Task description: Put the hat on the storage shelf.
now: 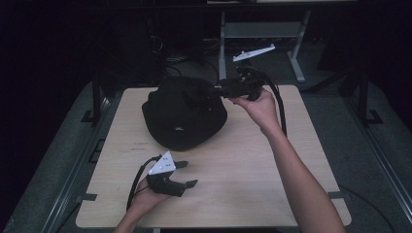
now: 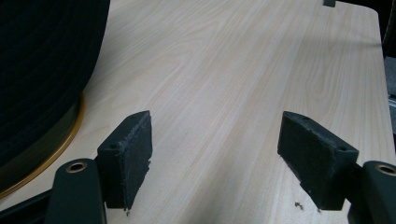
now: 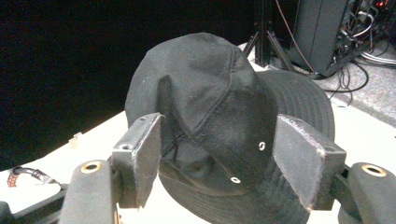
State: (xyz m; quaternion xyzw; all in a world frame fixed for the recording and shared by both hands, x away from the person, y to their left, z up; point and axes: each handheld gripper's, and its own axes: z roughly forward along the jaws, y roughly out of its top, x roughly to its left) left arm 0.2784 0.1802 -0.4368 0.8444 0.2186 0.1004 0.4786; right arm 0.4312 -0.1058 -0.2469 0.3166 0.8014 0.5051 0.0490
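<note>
Hat (image 1: 184,114) sits at about 11 o'clock on the table (image 1: 252,174), black, bucket style, crown up and dented, brim flat on the wood. We see 2 small eyelets on the crown side in the right gripper view.

Right gripper (image 1: 214,91) comes in from 1 o'clock, level, tips at the crown's upper right side. In the right gripper view the jaws stand spread with the hat's crown (image 3: 205,107) in the gap between them; the pads do not look pressed on the cloth, so we call it open, nothing pinched.

Left gripper (image 1: 187,174) rests low at 7 o'clock, well apart from the hat, jaws spread wide over bare wood, holding nothing. The left gripper view shows the hat's brim edge (image 2: 42,88) at 9 o'clock with a tan rim line under it.

Step in hand, as we judge it: the approach to grab the crown, grip not yet made.

Next move, we reckon: ease the right jaws further over the dented fold, then close on a ridge of cloth. Soft fabric may slip or bunch, so a deep bite is needed. Left gripper could hold the brim down if the hat slides.
</note>
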